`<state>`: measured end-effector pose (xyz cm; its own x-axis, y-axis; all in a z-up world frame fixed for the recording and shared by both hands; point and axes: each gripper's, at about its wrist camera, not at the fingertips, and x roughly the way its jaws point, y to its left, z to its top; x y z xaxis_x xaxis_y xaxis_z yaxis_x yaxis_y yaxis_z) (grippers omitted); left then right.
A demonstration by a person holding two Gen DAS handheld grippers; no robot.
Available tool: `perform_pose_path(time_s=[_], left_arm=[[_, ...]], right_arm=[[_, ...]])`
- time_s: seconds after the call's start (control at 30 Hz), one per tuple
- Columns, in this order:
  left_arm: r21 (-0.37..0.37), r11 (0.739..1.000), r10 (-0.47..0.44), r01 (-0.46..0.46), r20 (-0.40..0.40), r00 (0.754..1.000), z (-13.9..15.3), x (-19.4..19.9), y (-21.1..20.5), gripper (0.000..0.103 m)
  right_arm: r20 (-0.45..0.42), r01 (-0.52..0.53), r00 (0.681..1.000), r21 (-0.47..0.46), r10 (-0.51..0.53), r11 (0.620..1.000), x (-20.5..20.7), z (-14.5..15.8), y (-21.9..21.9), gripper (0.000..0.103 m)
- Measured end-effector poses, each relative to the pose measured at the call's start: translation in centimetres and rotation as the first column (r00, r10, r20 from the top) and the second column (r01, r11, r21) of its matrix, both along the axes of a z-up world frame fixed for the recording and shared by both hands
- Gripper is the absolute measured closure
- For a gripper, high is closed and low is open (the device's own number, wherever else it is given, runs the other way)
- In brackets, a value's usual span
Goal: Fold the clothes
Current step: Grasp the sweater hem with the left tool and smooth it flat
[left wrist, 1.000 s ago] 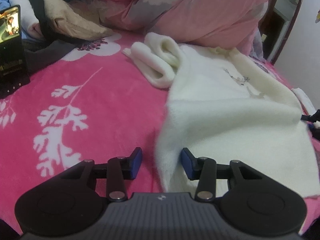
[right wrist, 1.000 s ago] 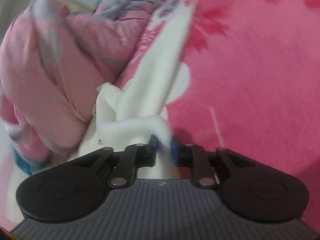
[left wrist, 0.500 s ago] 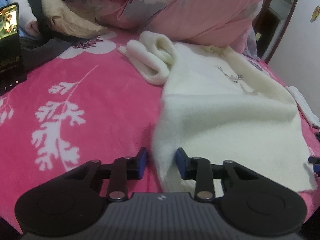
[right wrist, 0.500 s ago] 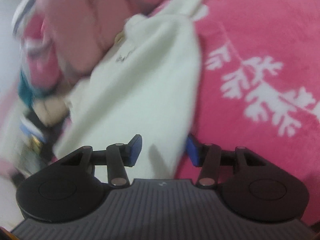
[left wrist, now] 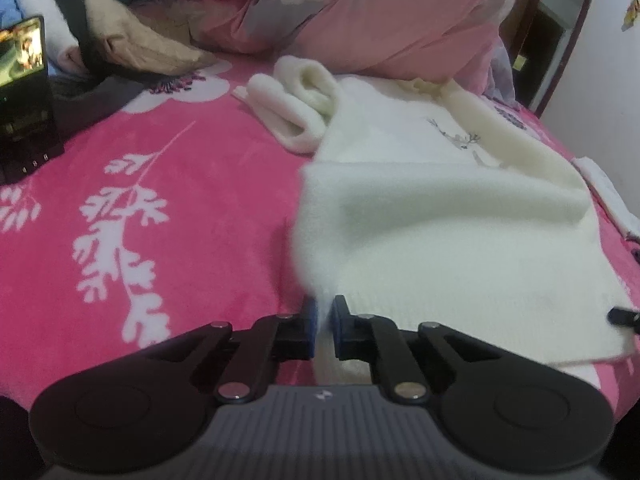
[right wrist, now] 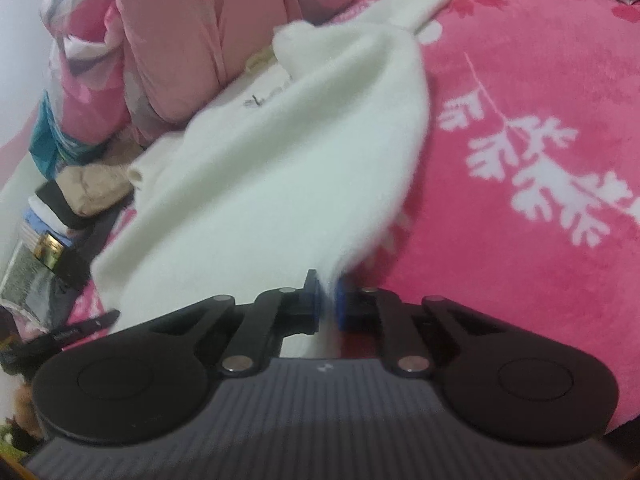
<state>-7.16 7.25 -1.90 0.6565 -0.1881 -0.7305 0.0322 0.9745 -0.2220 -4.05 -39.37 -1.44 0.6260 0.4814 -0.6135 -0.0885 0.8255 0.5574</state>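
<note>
A cream fleece sweater [left wrist: 440, 216] with a small deer motif lies spread on the pink flowered bedcover [left wrist: 180, 184], one sleeve [left wrist: 296, 120] bunched at its far left. My left gripper [left wrist: 322, 314] is at the sweater's near left corner, its jaws closing tight with the fabric pinched between the blue pads. In the right wrist view the sweater [right wrist: 280, 160] stretches away, and my right gripper [right wrist: 328, 298] has its jaws closing on the near edge, pads pressing the cloth. A finger of the other gripper [right wrist: 90, 324] shows at the left.
A pink duvet [left wrist: 380, 12] is heaped along the far side. A beige garment [left wrist: 140, 48] and dark clothes lie at the far left behind a lit phone on a stand [left wrist: 24, 92]. A dark-framed mirror [left wrist: 560, 20] stands at the right.
Both grippers went from open to shut on the sweater's near edge. The right gripper let go of the sleeve, swung across and rolled to the hem.
</note>
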Motion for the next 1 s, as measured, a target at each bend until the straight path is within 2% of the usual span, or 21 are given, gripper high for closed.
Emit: perform_pose_path(time_s=[0.1,0.2,0.37,0.53,0.67,0.73,0.83,0.87,0.93,1.0], left_arm=[[-0.037,0.999,-0.034,0.034,-0.008,0.999,0.9,-0.9,-0.1,0.096],[-0.076,0.992,-0.107,0.105,-0.022,0.994,1.9,-2.5,-0.7,0.096],[-0.040,0.980,-0.198,0.196,-0.045,0.979,1.5,-4.4,-2.9,0.096],[-0.023,0.978,-0.211,0.210,-0.070,0.975,0.4,-4.3,-3.2,0.094],[-0.046,0.979,-0.202,0.200,-0.069,0.977,0.4,-4.6,-2.2,0.081],[-0.054,0.982,-0.186,0.183,-0.057,0.981,0.5,-4.8,-1.3,0.080],[-0.060,0.986,-0.157,0.155,-0.017,0.988,0.9,-5.0,-0.4,0.080],[-0.063,0.987,-0.151,0.151,-0.003,0.988,1.1,-5.0,-0.3,0.080],[-0.064,0.987,-0.148,0.149,0.023,0.989,1.4,-4.9,-0.1,0.080],[-0.038,0.987,-0.157,0.159,0.052,0.986,1.5,-4.5,-0.7,0.080]], right_arm=[[0.035,0.009,0.999,0.029,-0.010,1.000,-1.0,1.6,-1.3,0.098],[0.057,0.019,0.998,0.008,-0.020,1.000,-2.1,3.0,-2.8,0.098],[0.030,0.056,0.998,-0.057,-0.054,0.997,-3.1,2.9,-4.8,0.098],[-0.012,0.083,0.996,-0.201,-0.087,0.976,-2.9,1.6,-4.4,0.092],[0.122,0.198,0.979,-0.375,-0.163,0.906,-4.4,4.2,-3.7,0.083],[0.178,0.179,0.976,-0.354,-0.122,0.918,-5.0,5.3,-3.0,0.083],[0.201,0.031,0.979,-0.319,0.035,0.947,-4.8,5.6,0.3,0.083],[0.200,-0.030,0.975,-0.323,0.099,0.946,-4.6,5.4,1.9,0.083],[0.187,-0.119,0.962,-0.375,0.200,0.920,-4.1,4.3,5.0,0.084],[0.177,-0.141,0.958,-0.395,0.226,0.908,-3.5,3.6,6.2,0.084]])
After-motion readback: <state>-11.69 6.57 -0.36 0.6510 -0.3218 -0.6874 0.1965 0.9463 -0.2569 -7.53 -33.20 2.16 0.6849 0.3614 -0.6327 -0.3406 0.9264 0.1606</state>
